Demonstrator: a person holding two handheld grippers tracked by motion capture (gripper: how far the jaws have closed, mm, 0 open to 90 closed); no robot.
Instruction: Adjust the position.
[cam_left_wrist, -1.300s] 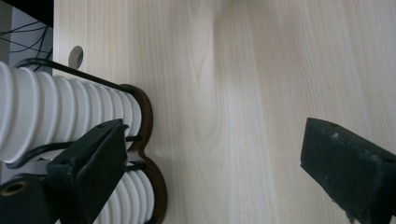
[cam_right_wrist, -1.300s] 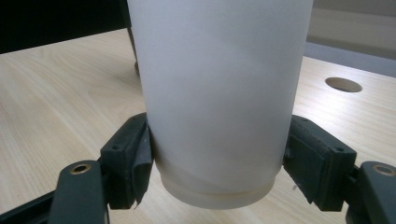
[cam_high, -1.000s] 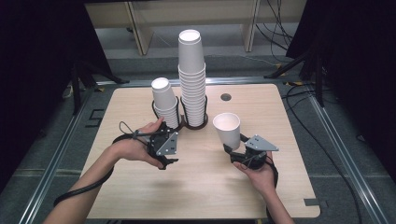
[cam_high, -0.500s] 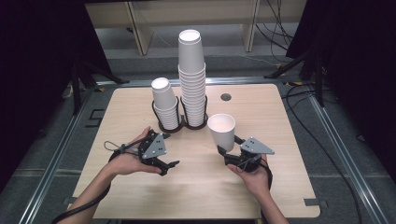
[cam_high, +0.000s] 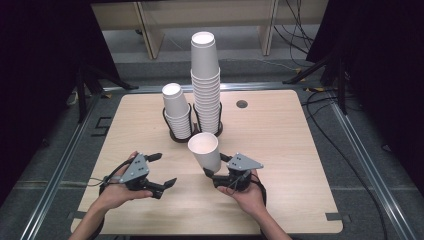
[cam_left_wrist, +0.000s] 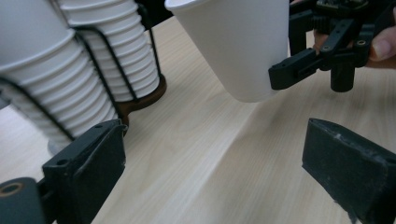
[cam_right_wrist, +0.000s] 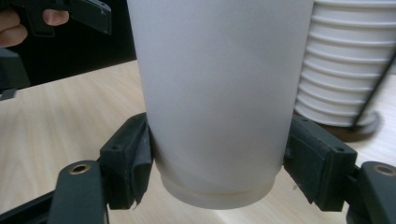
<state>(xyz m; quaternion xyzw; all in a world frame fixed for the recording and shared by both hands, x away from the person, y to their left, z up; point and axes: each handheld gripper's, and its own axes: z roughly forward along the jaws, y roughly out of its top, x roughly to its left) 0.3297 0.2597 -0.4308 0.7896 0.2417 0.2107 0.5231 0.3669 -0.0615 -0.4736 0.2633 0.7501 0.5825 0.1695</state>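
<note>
Paper cup (cam_high: 205, 152), smooth white taper, clamped in right tongs (cam_high: 216, 176); left tongs (cam_high: 162, 170) apart, empty.

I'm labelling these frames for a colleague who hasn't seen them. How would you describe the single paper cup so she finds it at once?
On the wooden table, two stacks of white cups stand in a black wire holder near the middle. Just in front of them, the right gripper clamps the single paper cup near its base. Unlike its neighbours, it is alone, tilted, and off the table.
</note>
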